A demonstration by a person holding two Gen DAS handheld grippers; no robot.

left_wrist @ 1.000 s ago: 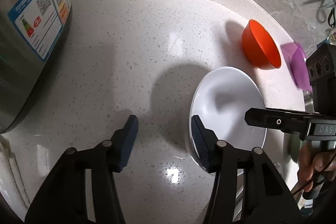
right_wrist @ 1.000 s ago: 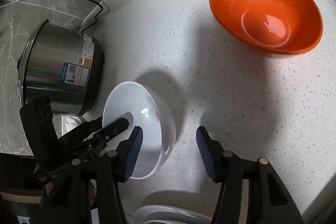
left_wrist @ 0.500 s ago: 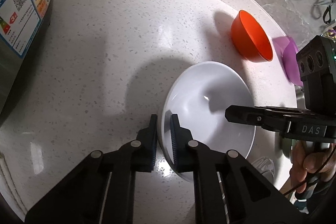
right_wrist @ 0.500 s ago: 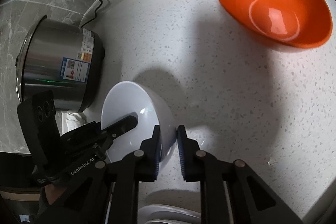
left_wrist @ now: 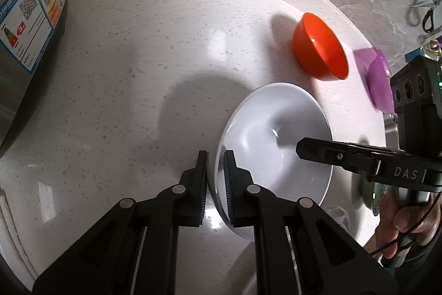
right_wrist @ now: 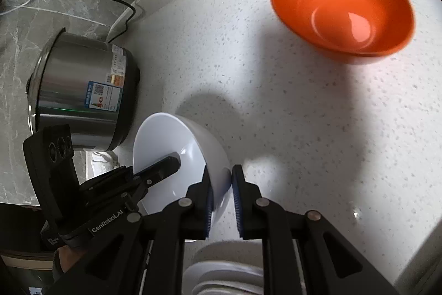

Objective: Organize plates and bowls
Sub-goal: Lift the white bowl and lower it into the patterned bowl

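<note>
White bowl point(left_wrist: 276, 140), orange bowl point(right_wrist: 342, 7), purple bowl point(left_wrist: 378, 79), white speckled counter point(left_wrist: 138, 60)

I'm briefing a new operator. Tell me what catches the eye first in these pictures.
The white bowl in the middle of the counter stands out: the left gripper and the right gripper each pinch its rim from opposite sides. Behind it sits a bright orange bowl, empty and upright. A steel cooker stands at the far left of the counter.

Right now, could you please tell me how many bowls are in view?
3: a white bowl gripped at its rim by both grippers, an orange bowl behind it, and a purple bowl beyond that, partly hidden. More may be hidden.
</note>
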